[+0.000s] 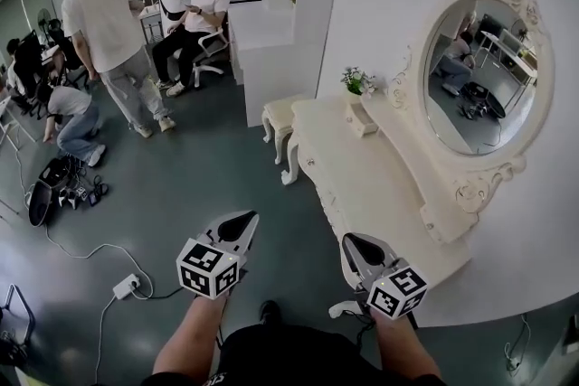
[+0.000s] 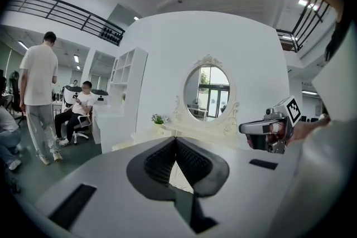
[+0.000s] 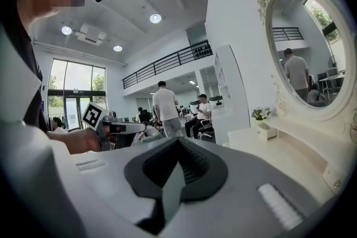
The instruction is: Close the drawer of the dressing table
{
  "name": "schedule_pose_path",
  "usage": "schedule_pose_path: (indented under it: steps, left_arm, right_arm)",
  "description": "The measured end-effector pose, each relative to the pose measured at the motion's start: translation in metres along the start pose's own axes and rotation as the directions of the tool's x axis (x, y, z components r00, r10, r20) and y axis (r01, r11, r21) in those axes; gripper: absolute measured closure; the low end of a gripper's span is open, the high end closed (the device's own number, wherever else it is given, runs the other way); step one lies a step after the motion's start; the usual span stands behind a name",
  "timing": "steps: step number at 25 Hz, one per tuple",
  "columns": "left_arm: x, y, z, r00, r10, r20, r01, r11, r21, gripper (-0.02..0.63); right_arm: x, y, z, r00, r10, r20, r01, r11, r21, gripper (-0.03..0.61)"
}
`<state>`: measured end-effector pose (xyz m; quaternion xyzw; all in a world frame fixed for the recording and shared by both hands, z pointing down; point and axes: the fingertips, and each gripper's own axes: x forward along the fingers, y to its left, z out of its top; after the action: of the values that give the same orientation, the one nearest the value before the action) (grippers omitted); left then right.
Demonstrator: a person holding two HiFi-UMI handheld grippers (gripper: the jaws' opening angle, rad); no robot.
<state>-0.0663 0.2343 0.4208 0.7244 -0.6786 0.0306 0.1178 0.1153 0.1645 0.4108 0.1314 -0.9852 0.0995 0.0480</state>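
Observation:
The white dressing table with its oval mirror stands against the wall on the right. It also shows ahead in the left gripper view, dressing table, and at the right in the right gripper view, dressing table. Its drawer fronts run along the carved front edge; I cannot tell which one stands open. My left gripper is shut and empty, out over the floor to the left of the table. Just off the table's near corner, my right gripper is shut with nothing in it.
A small potted plant sits on a little box at the table's far end, with a white stool beyond. One person stands, one sits and one crouches at the left. A power strip and cables lie on the floor.

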Motion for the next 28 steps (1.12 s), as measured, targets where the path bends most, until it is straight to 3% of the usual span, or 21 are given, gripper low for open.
schedule_pose_path:
  steps: [11, 19, 28]
  left_arm:
    - [-0.001, 0.086, 0.011, 1.000, 0.013, 0.010, -0.013, 1.000, -0.018, 0.607]
    - [0.014, 0.092, 0.006, 1.000, -0.022, -0.005, 0.022, 0.999, -0.036, 0.607]
    - [0.060, 0.107, 0.010, 0.998, -0.040, -0.053, 0.039, 0.999, -0.013, 0.607]
  right_arm:
    - [0.070, 0.008, 0.011, 1.000, -0.025, -0.019, 0.025, 1.000, -0.018, 0.568]
    - [0.089, 0.001, 0.017, 0.999, -0.030, -0.023, 0.030, 1.000, -0.007, 0.568]
    - [0.116, -0.054, 0.017, 0.998, -0.056, -0.010, 0.056, 0.998, 0.033, 0.568]
